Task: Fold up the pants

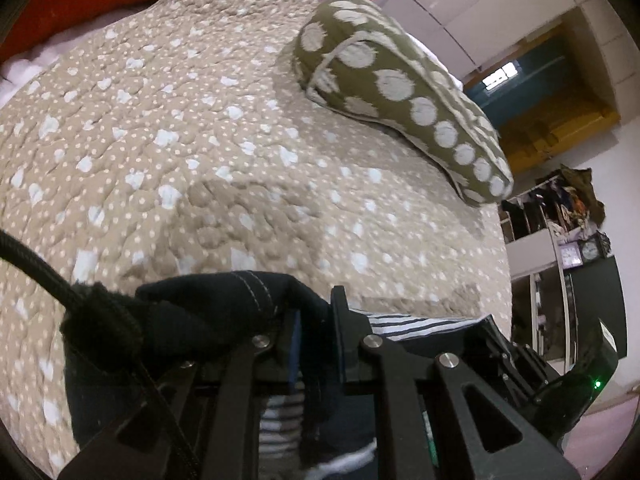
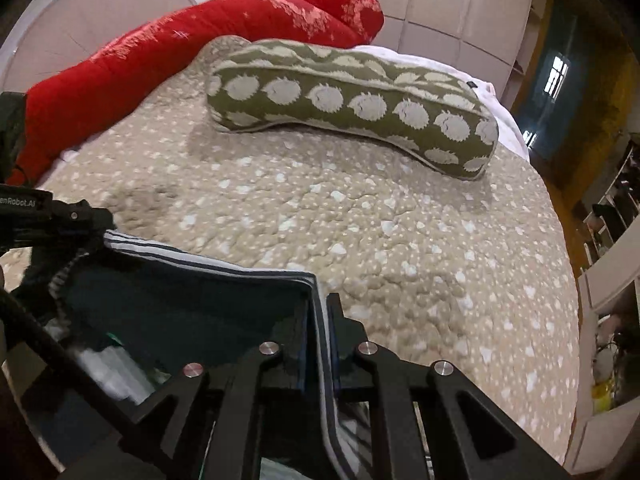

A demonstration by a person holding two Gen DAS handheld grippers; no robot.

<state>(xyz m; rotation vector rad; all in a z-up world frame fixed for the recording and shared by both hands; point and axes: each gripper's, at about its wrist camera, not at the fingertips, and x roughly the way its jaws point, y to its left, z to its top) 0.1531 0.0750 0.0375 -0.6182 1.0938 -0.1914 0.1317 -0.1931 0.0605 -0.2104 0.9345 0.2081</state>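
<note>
The pants [image 1: 224, 300] are dark navy with a striped white and dark band along their edge. My left gripper [image 1: 316, 312] is shut on a bunched edge of the pants, holding it above the bed. My right gripper [image 2: 320, 304] is shut on another part of the striped edge of the pants [image 2: 192, 300], also lifted. The cloth hangs stretched between the two grippers. The left gripper also shows at the left of the right wrist view [image 2: 80, 220].
A beige quilt with white spots [image 2: 360, 220] covers the bed. An olive pillow with white dots [image 2: 352, 104] lies at the far side. A red blanket [image 2: 180, 48] lies beyond it. Shelves with clutter [image 1: 560, 216] stand to the right of the bed.
</note>
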